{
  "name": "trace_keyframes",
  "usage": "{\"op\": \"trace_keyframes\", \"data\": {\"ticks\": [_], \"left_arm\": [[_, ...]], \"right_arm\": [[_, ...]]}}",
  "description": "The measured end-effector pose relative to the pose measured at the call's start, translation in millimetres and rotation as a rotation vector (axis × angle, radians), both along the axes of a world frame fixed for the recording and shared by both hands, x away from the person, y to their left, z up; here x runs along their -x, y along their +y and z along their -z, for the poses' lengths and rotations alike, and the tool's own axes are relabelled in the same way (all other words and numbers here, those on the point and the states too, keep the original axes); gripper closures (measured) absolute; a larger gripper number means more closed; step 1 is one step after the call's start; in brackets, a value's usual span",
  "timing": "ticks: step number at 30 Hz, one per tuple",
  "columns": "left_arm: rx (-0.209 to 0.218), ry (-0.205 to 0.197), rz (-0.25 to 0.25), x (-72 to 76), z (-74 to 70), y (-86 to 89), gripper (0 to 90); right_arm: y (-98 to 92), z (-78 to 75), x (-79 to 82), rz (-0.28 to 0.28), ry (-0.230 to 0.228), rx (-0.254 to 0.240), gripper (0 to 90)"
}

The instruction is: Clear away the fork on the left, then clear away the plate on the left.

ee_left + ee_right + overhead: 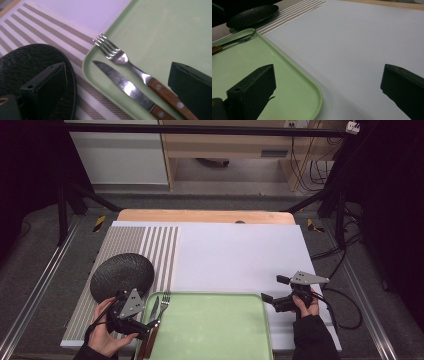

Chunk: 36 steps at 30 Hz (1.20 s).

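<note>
Wood-handled knife (126,87) and fork (125,60) are seen lying side by side along the left edge of the green tray (220,330), just beside the black plate (121,275). The left tool (142,327) is held spread over their handles, nothing pinched; the right tool (272,290) is spread too, idle over the white desk (240,255). Cutlery is judged just set down or about to be taken; a clean closure on one handle would be called for next.

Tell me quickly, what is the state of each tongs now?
Left tongs: open, holding nothing, jaws either side of the wooden-handled knife.
Right tongs: open, empty.
</note>
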<state>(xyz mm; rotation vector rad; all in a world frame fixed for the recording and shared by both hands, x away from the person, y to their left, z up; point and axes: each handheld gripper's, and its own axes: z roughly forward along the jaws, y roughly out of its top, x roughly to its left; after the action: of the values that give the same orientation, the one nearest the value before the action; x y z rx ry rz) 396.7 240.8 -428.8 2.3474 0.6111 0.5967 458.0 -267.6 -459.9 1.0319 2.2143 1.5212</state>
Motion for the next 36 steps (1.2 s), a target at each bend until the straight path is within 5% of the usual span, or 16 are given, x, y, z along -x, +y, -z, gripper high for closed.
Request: {"op": "trace_keyframes", "data": {"ticks": [14,28,36], "left_arm": [[-0.118,-0.083,-0.020,-3.3,0.3,18.0,0.0],[-0.247,-0.122,-0.042,-7.0,7.1,31.1,0.0],[-0.328,-0.188,-0.038,-7.0,8.9,35.5,0.0]], "right_arm": [[0.1,0.1,0.0,0.003,0.002,0.001,0.2],[0.2,0.3,-0.3,0.005,0.002,0.001,0.3],[0.2,0.3,-0.3,0.005,0.002,0.001,0.2]]}}
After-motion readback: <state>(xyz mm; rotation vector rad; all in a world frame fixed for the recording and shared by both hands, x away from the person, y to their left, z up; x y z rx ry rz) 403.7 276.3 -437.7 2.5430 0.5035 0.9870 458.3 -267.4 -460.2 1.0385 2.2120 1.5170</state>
